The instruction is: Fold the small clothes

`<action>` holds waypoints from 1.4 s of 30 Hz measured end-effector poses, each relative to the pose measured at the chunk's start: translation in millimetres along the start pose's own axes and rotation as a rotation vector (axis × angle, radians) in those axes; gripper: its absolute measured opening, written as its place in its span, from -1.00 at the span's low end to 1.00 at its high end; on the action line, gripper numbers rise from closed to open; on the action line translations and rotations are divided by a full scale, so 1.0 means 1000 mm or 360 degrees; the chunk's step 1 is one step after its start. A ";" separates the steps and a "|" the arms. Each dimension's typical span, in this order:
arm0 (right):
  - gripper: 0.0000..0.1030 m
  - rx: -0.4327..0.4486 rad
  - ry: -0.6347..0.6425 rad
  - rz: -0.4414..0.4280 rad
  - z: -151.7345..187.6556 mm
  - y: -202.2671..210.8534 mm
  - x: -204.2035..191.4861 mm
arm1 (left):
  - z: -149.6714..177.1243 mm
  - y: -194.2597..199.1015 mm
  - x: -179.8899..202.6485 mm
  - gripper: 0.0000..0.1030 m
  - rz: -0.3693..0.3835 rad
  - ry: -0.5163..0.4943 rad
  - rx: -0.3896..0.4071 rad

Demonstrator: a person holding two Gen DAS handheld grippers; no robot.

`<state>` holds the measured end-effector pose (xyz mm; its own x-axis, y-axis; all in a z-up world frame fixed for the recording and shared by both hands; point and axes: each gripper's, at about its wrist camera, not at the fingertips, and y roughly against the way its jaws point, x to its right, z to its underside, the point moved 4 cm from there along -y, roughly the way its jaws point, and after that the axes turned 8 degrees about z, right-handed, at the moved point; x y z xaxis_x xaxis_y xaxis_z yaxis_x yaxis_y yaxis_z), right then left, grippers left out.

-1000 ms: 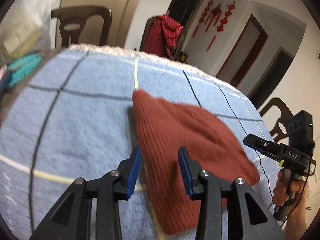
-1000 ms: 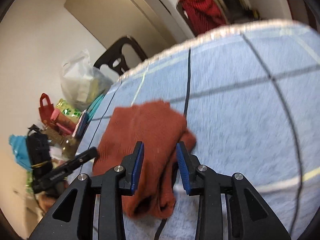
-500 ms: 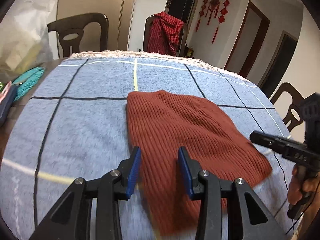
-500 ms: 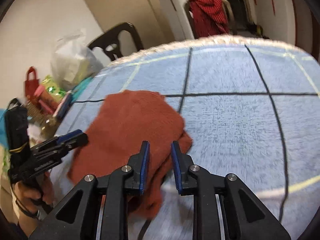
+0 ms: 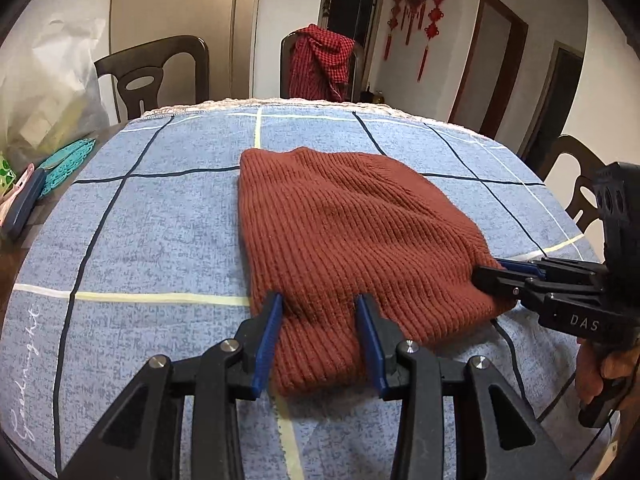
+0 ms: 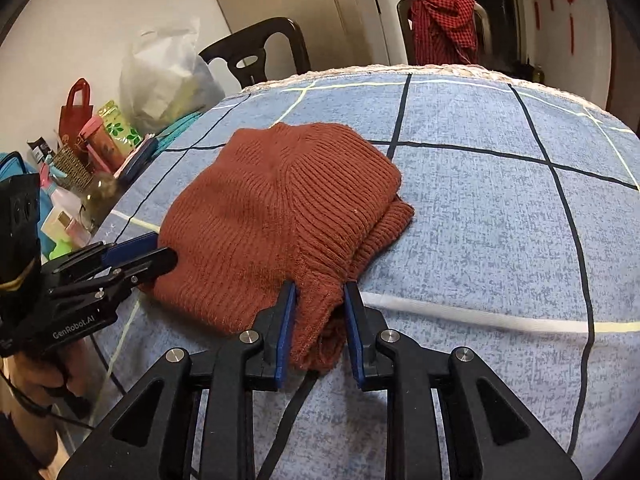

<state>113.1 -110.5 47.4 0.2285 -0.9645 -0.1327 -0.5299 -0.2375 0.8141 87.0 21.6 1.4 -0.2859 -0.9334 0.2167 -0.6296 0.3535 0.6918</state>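
Left wrist view: the left gripper (image 5: 320, 304), blue-padded, has its jaws clamped on the near hem of a rust-red ribbed knitted garment (image 5: 352, 224) lying folded on the blue checked tablecloth (image 5: 160, 216). At right, the right gripper (image 5: 490, 272) meets the garment's corner. Right wrist view: the right gripper's (image 6: 318, 294) jaws, which have just been closing, pinch a bunched corner of the garment (image 6: 272, 216). The left gripper (image 6: 160, 250) touches its left edge.
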 end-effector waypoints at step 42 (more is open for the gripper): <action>-0.17 0.0002 0.0207 0.0225 0.043 0.029 -0.003 | 0.038 0.027 -0.026 0.04 -0.0158 0.0107 -0.0077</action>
<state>62.2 -119.9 47.2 0.2555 -0.9651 0.0572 -0.5650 -0.1010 0.8189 49.9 58.0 -11.4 -0.1741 -0.9662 0.1902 -0.6161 0.2576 0.7444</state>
